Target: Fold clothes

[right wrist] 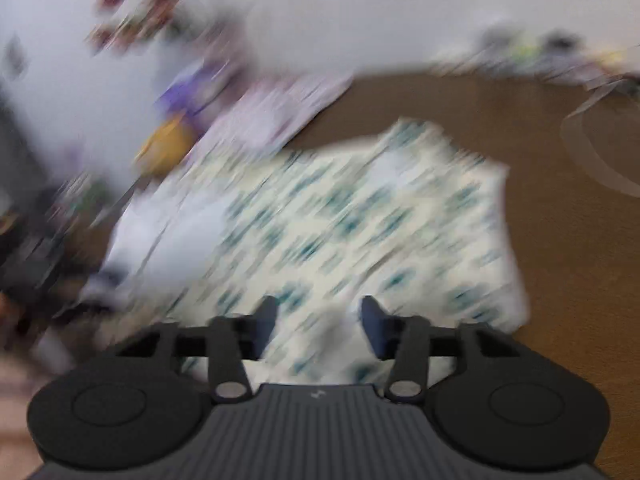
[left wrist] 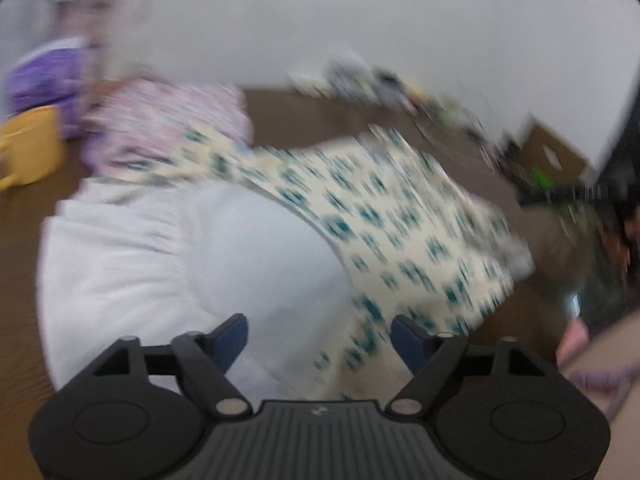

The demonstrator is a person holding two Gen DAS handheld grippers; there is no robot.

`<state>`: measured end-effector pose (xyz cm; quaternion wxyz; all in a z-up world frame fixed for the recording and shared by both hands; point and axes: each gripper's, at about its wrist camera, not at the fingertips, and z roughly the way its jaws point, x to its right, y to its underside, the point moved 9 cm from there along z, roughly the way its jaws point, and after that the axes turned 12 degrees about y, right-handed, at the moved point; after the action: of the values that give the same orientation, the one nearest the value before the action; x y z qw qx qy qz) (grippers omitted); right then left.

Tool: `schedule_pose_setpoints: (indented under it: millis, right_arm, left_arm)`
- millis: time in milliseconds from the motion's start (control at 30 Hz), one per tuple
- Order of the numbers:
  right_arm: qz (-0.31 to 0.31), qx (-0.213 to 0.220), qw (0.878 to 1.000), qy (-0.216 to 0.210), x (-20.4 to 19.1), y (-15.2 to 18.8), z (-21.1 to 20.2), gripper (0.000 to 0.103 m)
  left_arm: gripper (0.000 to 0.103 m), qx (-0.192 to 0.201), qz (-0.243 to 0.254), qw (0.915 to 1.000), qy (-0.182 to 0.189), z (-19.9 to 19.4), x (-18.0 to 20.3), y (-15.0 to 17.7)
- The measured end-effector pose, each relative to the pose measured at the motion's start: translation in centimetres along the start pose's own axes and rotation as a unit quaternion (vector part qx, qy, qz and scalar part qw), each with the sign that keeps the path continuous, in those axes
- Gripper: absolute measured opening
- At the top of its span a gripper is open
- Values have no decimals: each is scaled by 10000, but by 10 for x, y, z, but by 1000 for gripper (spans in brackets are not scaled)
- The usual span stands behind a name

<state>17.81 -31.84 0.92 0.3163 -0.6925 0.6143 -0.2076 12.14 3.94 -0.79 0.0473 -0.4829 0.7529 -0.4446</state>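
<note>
brown table [left wrist: 304, 116], yellow container [left wrist: 30, 146], cardboard box [left wrist: 554, 156]

Each gripper, left gripper [left wrist: 319, 330] and right gripper [right wrist: 319, 322], is black with a ribbed body, round side discs, silver pivot pins and blue-padded jaws.

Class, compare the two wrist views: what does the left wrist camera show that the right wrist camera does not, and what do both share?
Left wrist only: a brown cardboard box at the far right. Right wrist only: blurred reddish patches on the wall, upper left. Both share the cream garment with teal print lying partly over a white cloth on the brown floor, a yellow item, and open grippers, left and right.
</note>
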Motion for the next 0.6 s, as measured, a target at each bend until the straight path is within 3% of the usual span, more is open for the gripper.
schedule_pose_setpoints:
  millis: [67, 167, 267, 333, 433, 600]
  right_arm:
    - [417, 62, 9976, 556, 28, -4, 7, 52]
    - [878, -39, 9939, 668, 44, 8, 16, 57]
    - [1163, 36, 9910, 669, 40, 26, 17, 80]
    - [1275, 253, 9893, 667, 33, 34, 14, 87]
    - [1426, 430, 9873, 554, 18, 40, 12, 101]
    - [1271, 558, 9887, 564, 0, 45, 2, 103]
  left_arm:
    - [91, 491, -309, 9978, -329, -13, -12, -4]
    - [97, 1059, -755, 9856, -1081, -34, -29, -3]
    - [102, 1411, -1055, 9694, -1712, -50, -34, 1]
    - [103, 1480, -1170, 9654, -1803, -52, -32, 3]
    - [103, 1375, -1178, 9695, -1654, -43, -24, 5]
    - [103, 1296, -1122, 9737, -1503, -37, -14, 9]
